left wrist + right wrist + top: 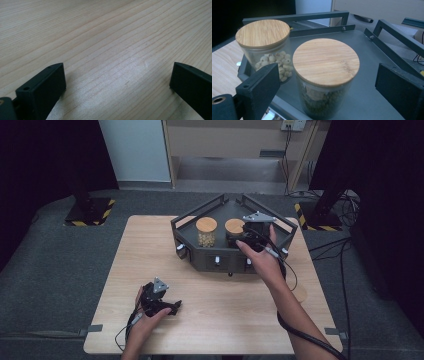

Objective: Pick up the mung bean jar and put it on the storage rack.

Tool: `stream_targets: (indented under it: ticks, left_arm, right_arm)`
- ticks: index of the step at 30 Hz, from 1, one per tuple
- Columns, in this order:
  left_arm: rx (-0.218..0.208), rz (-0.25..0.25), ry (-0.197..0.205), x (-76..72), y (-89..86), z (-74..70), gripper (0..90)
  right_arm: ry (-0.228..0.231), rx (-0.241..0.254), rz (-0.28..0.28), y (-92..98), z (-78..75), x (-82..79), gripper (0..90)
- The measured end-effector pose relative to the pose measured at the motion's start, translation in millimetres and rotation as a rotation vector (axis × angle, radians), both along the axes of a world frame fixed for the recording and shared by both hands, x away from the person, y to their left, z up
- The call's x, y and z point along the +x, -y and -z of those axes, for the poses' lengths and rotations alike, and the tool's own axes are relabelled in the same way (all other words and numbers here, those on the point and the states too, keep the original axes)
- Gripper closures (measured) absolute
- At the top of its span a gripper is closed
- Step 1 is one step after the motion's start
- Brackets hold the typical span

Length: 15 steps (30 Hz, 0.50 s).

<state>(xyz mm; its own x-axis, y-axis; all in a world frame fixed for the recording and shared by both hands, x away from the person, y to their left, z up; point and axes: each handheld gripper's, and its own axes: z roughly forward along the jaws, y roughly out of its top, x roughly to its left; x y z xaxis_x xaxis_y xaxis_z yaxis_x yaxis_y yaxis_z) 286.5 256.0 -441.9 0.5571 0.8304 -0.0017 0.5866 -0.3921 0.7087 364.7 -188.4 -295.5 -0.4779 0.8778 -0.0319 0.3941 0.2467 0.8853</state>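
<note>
Right gripper (248, 238) sits over the near-right part of the black rack (200, 257), hand wrapped around it from the near side. Jaws spread, nothing pinched. In the right gripper view the jaws flank the green jar (325, 77) without touching it; pads are clear of the glass on both sides. No earlier look available, so only the current gap is stated.

Green jar stands upright on the rack floor, bamboo lid (326, 60) on, dark green fill visible through the glass. In the high view it is the right one of the two jars (234, 231), partly covered by the gripper.

Second jar (206, 232) stands just left of it, also upright, lid on, filled with pale round pieces. The two are close, and I cannot tell whether the glass touches.

Rack is a dark angular frame with rails around a flat floor, sitting at the far-centre of the bench (150, 270).

Left gripper (159, 301) rests on the bench at near left, well apart from the rack. Jaws spread wide, bare wood between them in the left gripper view (117, 82). Holding nothing.
</note>
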Motion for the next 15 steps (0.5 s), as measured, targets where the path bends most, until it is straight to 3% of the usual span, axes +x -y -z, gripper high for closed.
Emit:
stream_targets:
  ticks: [15]
  left_arm:
    - [-0.003, -0.002, 0.002, 0.0, 0.1, 0.7, 0.0]
  right_arm:
    - [-0.002, -0.001, -0.018, 22.2, -5.2, -18.5, 5.1]
